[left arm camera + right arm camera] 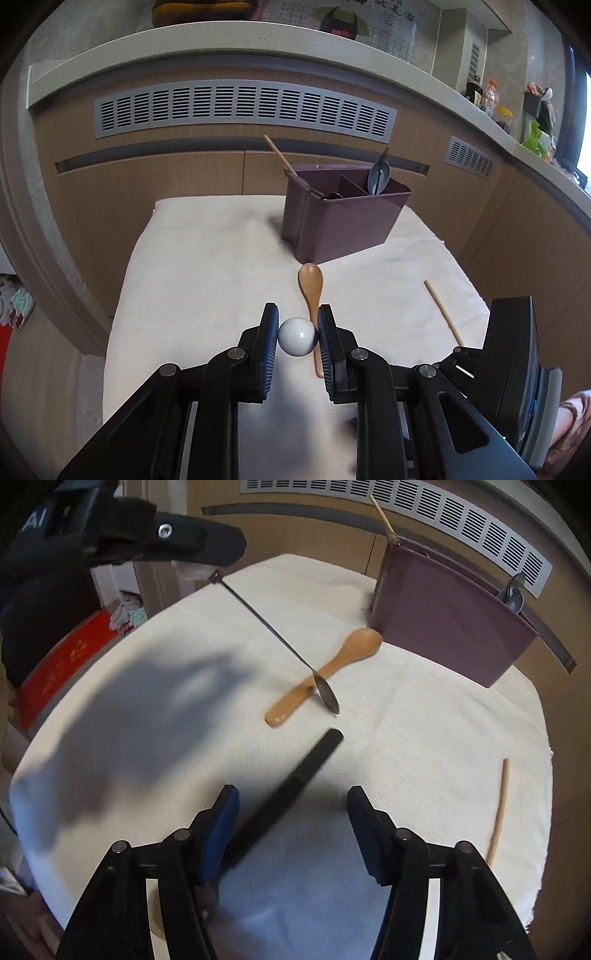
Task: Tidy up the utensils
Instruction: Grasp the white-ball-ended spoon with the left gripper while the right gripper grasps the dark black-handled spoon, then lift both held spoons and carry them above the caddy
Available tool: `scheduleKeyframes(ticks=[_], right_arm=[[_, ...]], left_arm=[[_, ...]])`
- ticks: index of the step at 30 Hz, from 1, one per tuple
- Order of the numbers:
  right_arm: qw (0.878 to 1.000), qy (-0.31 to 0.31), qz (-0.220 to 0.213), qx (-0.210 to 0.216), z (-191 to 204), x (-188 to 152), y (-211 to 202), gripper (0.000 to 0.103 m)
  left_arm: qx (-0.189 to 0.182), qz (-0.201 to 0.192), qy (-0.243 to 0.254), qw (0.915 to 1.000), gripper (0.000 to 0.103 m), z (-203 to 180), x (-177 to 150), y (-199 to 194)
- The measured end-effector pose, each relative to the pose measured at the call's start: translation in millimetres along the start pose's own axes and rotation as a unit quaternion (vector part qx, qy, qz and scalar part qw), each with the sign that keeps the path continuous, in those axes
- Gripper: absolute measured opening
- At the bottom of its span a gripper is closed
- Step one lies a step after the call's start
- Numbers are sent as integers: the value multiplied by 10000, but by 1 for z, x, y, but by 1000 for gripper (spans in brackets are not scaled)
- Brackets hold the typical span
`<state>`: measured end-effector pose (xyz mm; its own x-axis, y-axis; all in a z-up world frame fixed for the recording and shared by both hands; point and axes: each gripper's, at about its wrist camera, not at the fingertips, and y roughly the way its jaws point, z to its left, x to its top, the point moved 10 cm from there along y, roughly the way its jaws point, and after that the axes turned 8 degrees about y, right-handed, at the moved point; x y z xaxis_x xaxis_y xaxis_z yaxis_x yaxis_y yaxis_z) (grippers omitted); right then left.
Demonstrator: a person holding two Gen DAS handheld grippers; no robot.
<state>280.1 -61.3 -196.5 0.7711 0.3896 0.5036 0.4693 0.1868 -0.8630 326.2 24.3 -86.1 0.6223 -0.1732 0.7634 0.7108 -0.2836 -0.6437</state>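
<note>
My left gripper point(298, 309) is shut on the white ball end point(297, 336) of a thin metal spoon. In the right wrist view that spoon point(273, 631) hangs slanting, its bowl just over the wooden spoon point(332, 664) that lies on the cloth before the purple-brown caddy point(443, 627). My right gripper point(293, 794) points down at the cloth with its jaws apart. A long black utensil point(295, 775), blurred, lies slantwise between the fingers, close to the left pad point(221, 823) and not pressed by either.
The caddy point(343, 229) holds a wooden chopstick point(279, 153) and a dark spoon point(378, 173). A loose wooden chopstick point(498, 808) lies near the right edge of the white cloth point(203, 277). Wooden cabinet fronts with grey vents point(243, 107) stand behind.
</note>
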Motion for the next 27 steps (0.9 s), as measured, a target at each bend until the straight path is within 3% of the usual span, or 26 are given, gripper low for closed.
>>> scheduleKeyframes(ticks=[5,8,10,13,17,19,23,27], right_arm=[[9994,311,118,8,-40,-16,-5,52],[9970,709,217,237,-66,-22,-6,51],[9959,854,224,212,-78,-21,-6,41],[9947,989,224,194,-84,-12,-2,40],[9976,683,92,49,-75,5,9,38],[9980,611,122,128,-71,13,13,11],[9986,522,116,46,-70,15,5,10],[9946,986,-184,276,-90,19,-22,10]], left_arm=[[-82,6,63,9999,22,-8,3,3],[-111,13,88,9999,22,-11,4,3],[-143,13,86,9999,22,-12,6,4],[-199,7,94,9998,22,-15,7,4],[-212,37,139,9997,22,-17,7,5],[-196,57,159,9997,22,-18,7,5],[-194,90,222,9995,22,-23,5,2],[-226,119,235,9994,22,-30,7,-1]])
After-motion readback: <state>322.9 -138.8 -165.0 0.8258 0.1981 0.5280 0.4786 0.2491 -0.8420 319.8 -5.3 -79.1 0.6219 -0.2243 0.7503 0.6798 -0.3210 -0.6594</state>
